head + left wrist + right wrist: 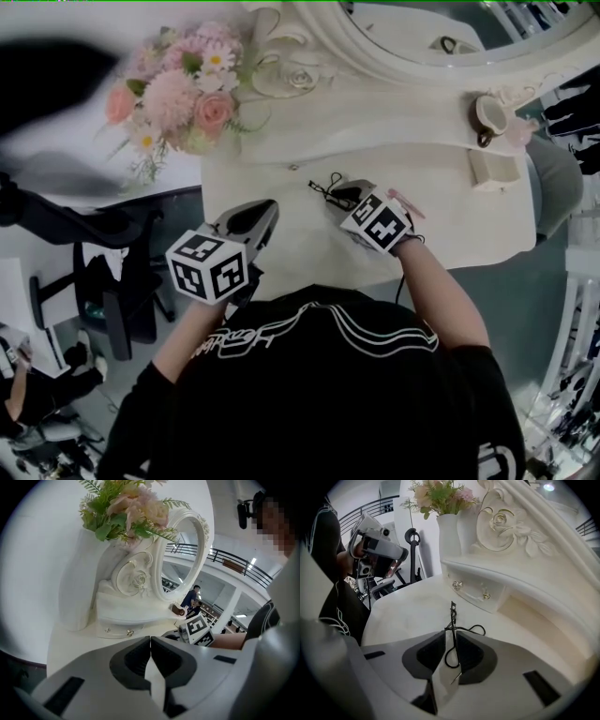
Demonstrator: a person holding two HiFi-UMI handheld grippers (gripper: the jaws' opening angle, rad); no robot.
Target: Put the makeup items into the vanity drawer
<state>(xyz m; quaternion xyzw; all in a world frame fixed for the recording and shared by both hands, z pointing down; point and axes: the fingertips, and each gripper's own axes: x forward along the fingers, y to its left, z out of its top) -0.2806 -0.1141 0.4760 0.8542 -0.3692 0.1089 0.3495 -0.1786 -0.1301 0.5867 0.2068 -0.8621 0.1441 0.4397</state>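
eyelash curler (323,190) flat on the bench (281,246) right at the tips of the right tool (336,195) in the head view. left tool (269,208) off to the side of it, well apart from the curler, touching nothing.

left gripper view: left tool's jaws pressed together, nothing between them. drawer (119,620) ahead of the tips, front closed, knobs untouched. probable snag: no place for the curler until that drawer is pulled out, and closed jaws unable to take a small knob without parting first.

right gripper view: right tool narrowed to a slim gap around one wire handle loop, pads apparently pressing it from both sides, curler resting on the bench. second loop lying outside, beyond the far jaw; curler's head pointing away from the tips toward the drawer. biggest risk: thin, smooth wire pinched on a single loop, so likely to pivot or slide out on lifting, with the head swinging down. also possible: free loop snagging on the jaw edge, or tips scraping the bench.
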